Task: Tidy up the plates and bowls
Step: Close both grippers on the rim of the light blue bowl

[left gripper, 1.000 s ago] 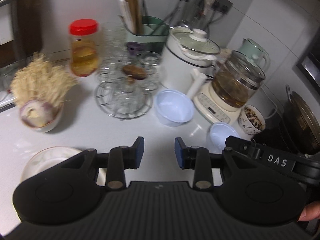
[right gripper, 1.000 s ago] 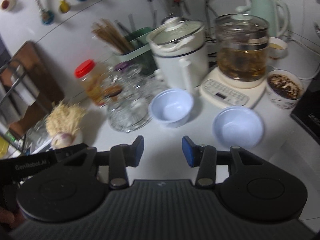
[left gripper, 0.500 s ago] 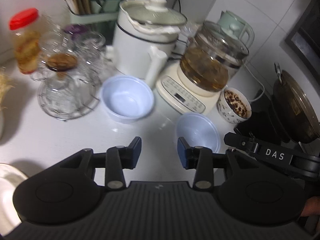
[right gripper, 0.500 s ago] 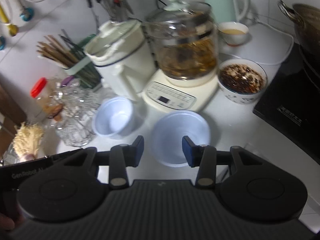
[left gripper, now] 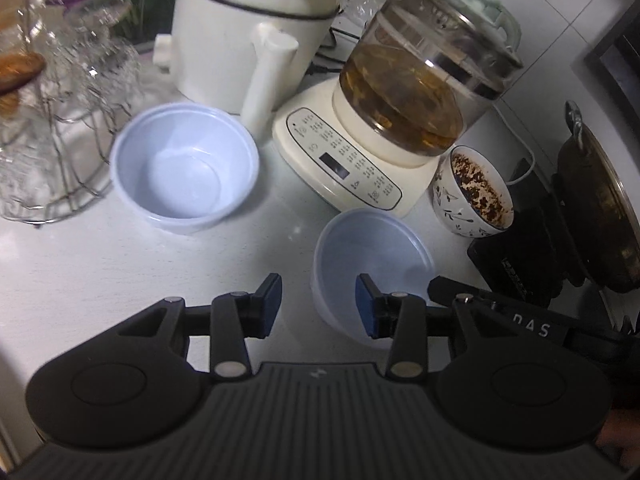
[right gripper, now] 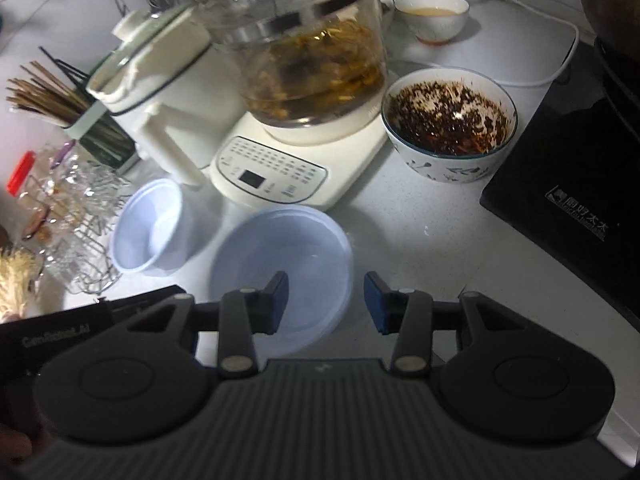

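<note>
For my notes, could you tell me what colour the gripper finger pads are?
Blue pads, clearest in the right wrist view.

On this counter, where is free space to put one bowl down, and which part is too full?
Bare counter lies in front of the deeper blue bowl, left of the shallow blue bowl. A second patch lies between the shallow bowl, the patterned bowl and the black cooktop. The back is crowded: glass rack, white pot, glass kettle.
</note>
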### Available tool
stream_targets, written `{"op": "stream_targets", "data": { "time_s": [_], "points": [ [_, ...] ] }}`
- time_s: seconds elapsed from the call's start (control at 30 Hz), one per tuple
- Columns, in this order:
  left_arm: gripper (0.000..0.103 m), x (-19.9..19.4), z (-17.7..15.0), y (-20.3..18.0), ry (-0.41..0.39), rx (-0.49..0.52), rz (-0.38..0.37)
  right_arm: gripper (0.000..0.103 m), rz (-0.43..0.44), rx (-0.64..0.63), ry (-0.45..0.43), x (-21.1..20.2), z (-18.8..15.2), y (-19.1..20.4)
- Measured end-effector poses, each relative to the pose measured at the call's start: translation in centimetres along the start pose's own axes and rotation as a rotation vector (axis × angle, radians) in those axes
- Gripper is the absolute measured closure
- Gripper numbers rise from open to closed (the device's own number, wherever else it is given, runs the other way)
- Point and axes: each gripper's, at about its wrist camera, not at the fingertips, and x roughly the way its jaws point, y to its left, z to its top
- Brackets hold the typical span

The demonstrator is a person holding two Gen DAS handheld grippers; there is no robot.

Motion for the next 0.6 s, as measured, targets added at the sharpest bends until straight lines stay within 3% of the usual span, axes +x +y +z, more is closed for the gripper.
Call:
{"op": "stream_targets", "data": {
  "time_s": [0.17, 0.43, 0.6],
  "points": [
    [0.062, 2.0, 0.5, 0.4, 0.012, -0.037, -0.021, 0.059, 0.008, -0.004, 0.023, 1.7, 0.5, -0.5],
    [0.084, 4.0, -0.1, -0.1, 0.045, -0.003, -0.016, 0.083, -0.007, 0.004, 0.068, 3.7, 0.5, -0.9],
    [0.087, 4.2, -0.2, -0.1, 0.032, 0.009, -0.017, 0.086, -0.015, -0.01, 0.061, 3.9, 0.3, -0.5]
  ]
}}
